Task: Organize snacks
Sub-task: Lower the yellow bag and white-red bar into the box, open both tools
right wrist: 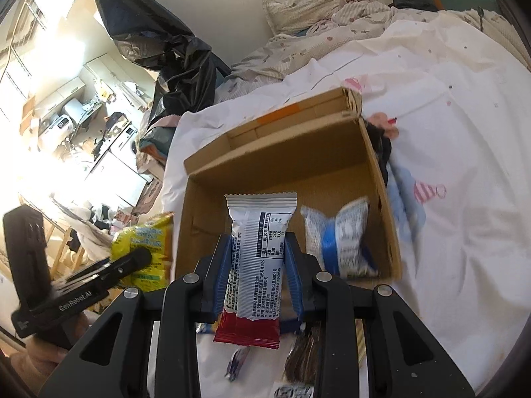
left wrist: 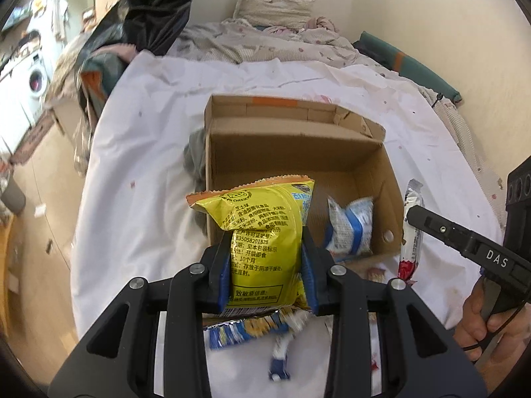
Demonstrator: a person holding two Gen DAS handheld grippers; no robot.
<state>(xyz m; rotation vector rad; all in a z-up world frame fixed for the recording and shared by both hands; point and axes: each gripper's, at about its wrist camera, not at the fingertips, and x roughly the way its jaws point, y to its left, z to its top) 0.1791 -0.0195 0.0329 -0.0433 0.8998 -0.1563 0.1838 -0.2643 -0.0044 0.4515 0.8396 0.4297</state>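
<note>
An open cardboard box (left wrist: 298,152) lies on a bed with a white sheet; it also shows in the right wrist view (right wrist: 282,152). A white and blue snack pack (left wrist: 350,229) lies inside it, and shows in the right wrist view (right wrist: 337,235). My left gripper (left wrist: 267,255) is shut on a yellow snack bag (left wrist: 262,232), held over the box's near left edge. My right gripper (right wrist: 257,265) is shut on a white and red snack bar (right wrist: 257,258), held over the box's near edge. The bar shows in the left wrist view (left wrist: 411,232), the yellow bag in the right wrist view (right wrist: 146,252).
Several loose snacks lie on the sheet below the grippers: a blue and yellow pack (left wrist: 252,328) and a brown pack (right wrist: 303,355). A black bag (left wrist: 149,10) hangs at the back left. Crumpled bedding (left wrist: 265,30) and a pillow lie beyond the box.
</note>
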